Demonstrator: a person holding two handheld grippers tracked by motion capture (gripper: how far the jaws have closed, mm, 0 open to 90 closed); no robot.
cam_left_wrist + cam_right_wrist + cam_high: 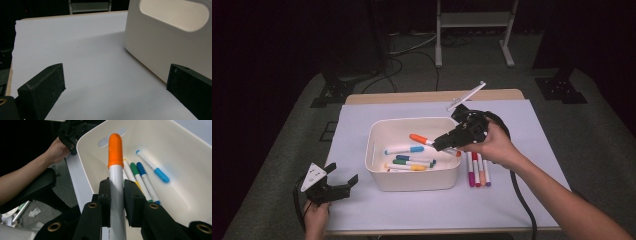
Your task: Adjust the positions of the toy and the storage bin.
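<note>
Over the white bin [412, 175], the right gripper [443, 141] squeezes an orange marker [418, 138]; four markers [478, 172] wait on the desk beside it.

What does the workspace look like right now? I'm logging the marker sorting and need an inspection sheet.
Surface: table under a pale sheet.
Job's things: orange-capped marker clamped over the white bin; blue, green and yellow markers lie inside; four markers lie on the sheet to its right.
Clutter: white strip at the far edge.
Tongs: right tongs shut on the marker; left tongs open, beside the bin.
Cables: black cable trails from the right tongs.
Surroundings: dark room, metal stand behind.
</note>
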